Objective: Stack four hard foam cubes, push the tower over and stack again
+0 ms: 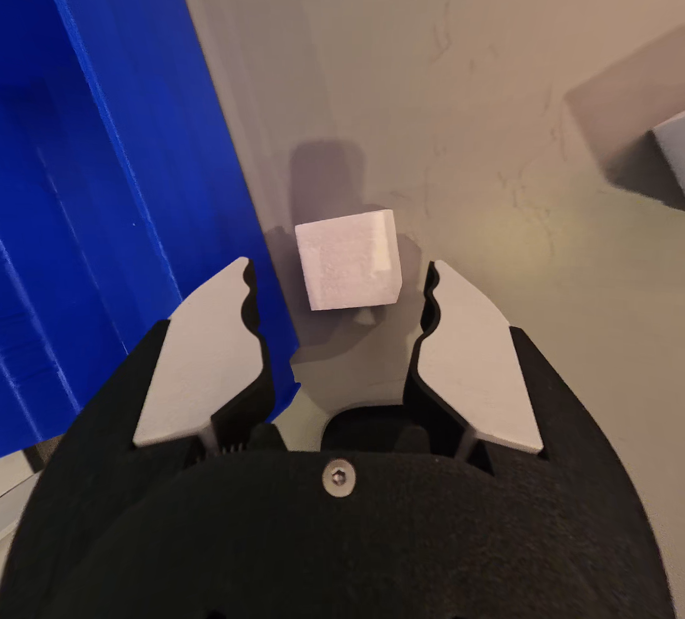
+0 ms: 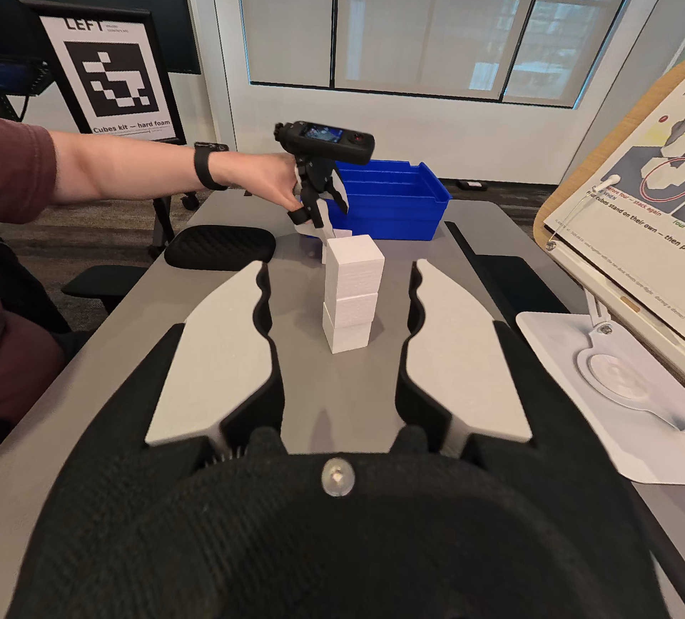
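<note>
In the left wrist view we saw our left gripper (image 1: 339,289) with its fingers spread wide and nothing between them, pointing down at a single white foam cube (image 1: 348,260) that lay on the grey table (image 1: 519,82) at the centre of the frame, just beyond the fingertips and touching neither. The blue bin (image 1: 111,156) filled the left of that frame, close beside the cube. In the right wrist view our right gripper (image 2: 339,289) was likewise released and empty, its fingers framing a tower of three white cubes (image 2: 352,299) standing at the centre of the frame, slightly staggered, well clear of both fingers. Behind the tower, in the upper middle, a hand (image 2: 267,178) held the left gripper lowered in front of the bin.
</note>
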A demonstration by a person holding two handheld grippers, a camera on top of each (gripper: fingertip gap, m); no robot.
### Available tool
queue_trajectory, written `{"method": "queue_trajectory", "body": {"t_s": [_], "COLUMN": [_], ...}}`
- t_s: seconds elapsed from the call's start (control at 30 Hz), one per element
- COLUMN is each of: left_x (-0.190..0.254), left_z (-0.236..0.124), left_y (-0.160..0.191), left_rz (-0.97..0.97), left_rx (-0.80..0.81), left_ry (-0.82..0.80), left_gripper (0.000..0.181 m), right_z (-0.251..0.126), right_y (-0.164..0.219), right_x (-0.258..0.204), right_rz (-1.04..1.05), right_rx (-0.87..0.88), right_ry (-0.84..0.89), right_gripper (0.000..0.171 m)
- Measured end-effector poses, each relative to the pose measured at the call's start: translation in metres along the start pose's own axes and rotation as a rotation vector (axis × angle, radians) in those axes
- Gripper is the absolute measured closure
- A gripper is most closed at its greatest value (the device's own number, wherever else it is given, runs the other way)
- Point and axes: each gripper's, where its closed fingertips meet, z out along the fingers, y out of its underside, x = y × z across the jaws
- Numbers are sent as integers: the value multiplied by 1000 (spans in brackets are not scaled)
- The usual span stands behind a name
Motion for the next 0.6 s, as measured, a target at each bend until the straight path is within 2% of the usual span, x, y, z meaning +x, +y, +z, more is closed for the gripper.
{"method": "queue_trajectory", "body": {"t_s": [0.2, 0.33, 0.4, 0.6], "left_x": [5, 16, 23, 14], "left_z": [19, 33, 36, 19], "left_y": [4, 17, 22, 14], "left_rz": [-21, -79, -114, -87], "left_rx": [-63, -154, -195, -140], "left_ry": [16, 113, 187, 171], "left_gripper": [100, 103, 117, 118], "right_z": [-6, -9, -10, -14], "right_y": [-2, -4, -6, -10], "right_x": [1, 0, -1, -2], "right_rz": [2, 6, 2, 1], "right_rx": [14, 25, 29, 49], "right_ry": [2, -7, -10, -12], "right_gripper": [99, 99, 99, 99]}}
